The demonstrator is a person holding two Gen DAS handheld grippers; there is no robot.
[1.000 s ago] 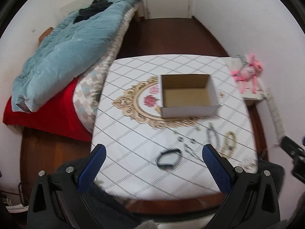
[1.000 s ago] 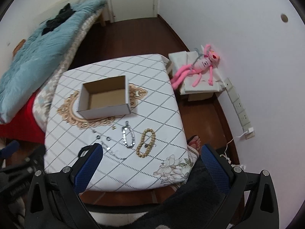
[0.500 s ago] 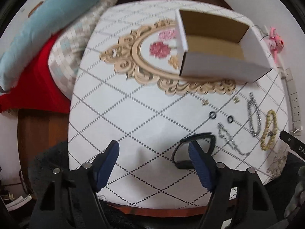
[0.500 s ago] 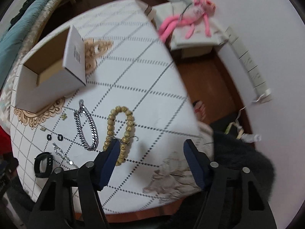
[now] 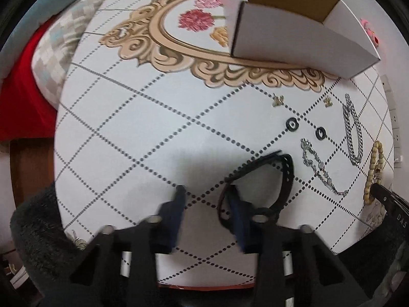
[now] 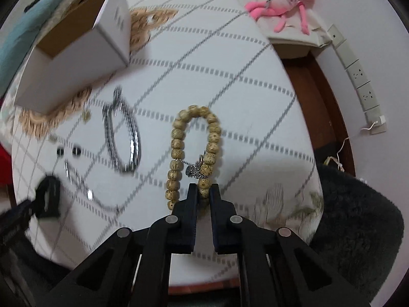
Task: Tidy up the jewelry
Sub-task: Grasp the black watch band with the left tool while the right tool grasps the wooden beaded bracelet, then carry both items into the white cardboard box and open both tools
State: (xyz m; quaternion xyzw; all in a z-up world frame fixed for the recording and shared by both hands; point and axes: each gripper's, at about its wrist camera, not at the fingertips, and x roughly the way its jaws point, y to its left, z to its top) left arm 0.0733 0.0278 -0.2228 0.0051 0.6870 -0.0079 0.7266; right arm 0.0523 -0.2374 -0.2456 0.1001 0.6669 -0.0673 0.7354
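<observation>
My right gripper (image 6: 203, 190): jaws clamped on the beaded bracelet (image 6: 195, 151) lying on the desk (image 6: 255, 107); left gripper (image 5: 205, 194): jaws apart, straddling the black band's (image 5: 258, 179) near edge; box (image 5: 294, 23) beyond.

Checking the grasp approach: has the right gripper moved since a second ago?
Yes. The right gripper has come down and forward toward the table, its jaws narrowing onto the bead bracelet.
</observation>
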